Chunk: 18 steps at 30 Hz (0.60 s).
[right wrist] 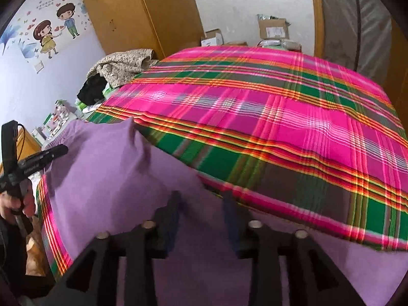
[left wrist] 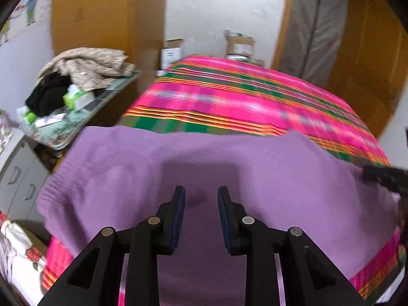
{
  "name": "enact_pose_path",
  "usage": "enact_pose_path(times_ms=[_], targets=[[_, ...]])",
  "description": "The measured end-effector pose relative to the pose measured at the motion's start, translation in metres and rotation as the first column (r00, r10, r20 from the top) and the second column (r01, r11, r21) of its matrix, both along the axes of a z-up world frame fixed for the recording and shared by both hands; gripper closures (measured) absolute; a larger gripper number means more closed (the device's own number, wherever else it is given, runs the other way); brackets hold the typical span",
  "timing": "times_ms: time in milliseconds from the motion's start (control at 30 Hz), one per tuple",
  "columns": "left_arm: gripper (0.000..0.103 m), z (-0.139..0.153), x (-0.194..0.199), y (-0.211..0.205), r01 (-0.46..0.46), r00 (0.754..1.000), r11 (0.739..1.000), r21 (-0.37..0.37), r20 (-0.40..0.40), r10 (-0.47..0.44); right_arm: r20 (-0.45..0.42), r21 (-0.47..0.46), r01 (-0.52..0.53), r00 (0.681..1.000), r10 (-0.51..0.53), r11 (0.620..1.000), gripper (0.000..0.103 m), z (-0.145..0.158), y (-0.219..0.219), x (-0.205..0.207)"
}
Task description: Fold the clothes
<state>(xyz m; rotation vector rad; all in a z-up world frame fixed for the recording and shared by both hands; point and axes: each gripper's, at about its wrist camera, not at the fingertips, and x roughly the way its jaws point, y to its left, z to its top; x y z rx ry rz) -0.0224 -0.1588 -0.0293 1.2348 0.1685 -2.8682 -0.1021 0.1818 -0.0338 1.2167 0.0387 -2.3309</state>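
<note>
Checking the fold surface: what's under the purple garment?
The purple garment lies on a pink and green plaid bedspread, which shows around it. Anything directly beneath the garment is hidden.

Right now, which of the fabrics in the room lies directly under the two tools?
The plain purple garment, spread on the pink-and-green plaid bedspread. The beige patterned cloth and black cloth sit heaped on the side table.

A bed (right wrist: 280, 127) under a pink, green and orange plaid cover fills the room, with a tall wooden wardrobe (right wrist: 132, 12) and white wall (right wrist: 242, 5) behind it. Cardboard boxes (right wrist: 274, 28) sit past the far edge. Cartoon stickers (right wrist: 53, 30) decorate the lilac wall (right wrist: 28, 94), near a cluttered side surface (left wrist: 76, 125) and grey drawers (left wrist: 20, 178).
</note>
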Motion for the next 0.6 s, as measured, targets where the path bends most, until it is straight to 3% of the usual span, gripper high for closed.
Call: enact_pose_path(times_ms=[133,233,367,467,500,567,600], targets=[[0.076,-0.002,0.000,0.028,0.066,0.998,0.998,0.006,0.008,-0.066,0.022,-0.003,-0.088,0.996,0.088,0.996,0.060,-0.003,-0.007,-0.009],[0.076,-0.002,0.002,0.046,0.110,0.994,0.994,0.012,0.011,-0.110,0.037,-0.004,-0.103,0.994,0.104,0.995,0.093,-0.007,-0.010,-0.013],[0.076,-0.004,0.004,0.069,0.164,0.986,0.986,0.017,0.018,-0.164,0.010,-0.033,0.000,1.000,0.001,0.999,0.099,0.001,0.007,-0.027],[0.076,-0.004,0.005,0.078,0.187,0.982,0.982,0.018,0.018,-0.187,-0.009,-0.090,0.054,0.998,-0.055,0.995,0.096,0.018,0.033,-0.026],[0.076,-0.004,0.005,0.081,0.194,0.981,0.981,0.020,0.018,-0.194,-0.018,-0.086,0.041,0.999,-0.042,0.995,0.091,0.021,0.040,-0.021],[0.076,-0.004,0.007,0.087,0.210,0.978,0.978,0.024,0.017,-0.210,-0.037,-0.077,0.015,0.999,-0.018,0.997,0.067,0.029,0.054,-0.011],[0.076,-0.004,0.007,0.090,0.217,0.976,0.976,0.025,0.017,-0.217,-0.040,-0.065,0.008,0.999,-0.011,0.998,0.064,0.030,0.062,-0.005]])
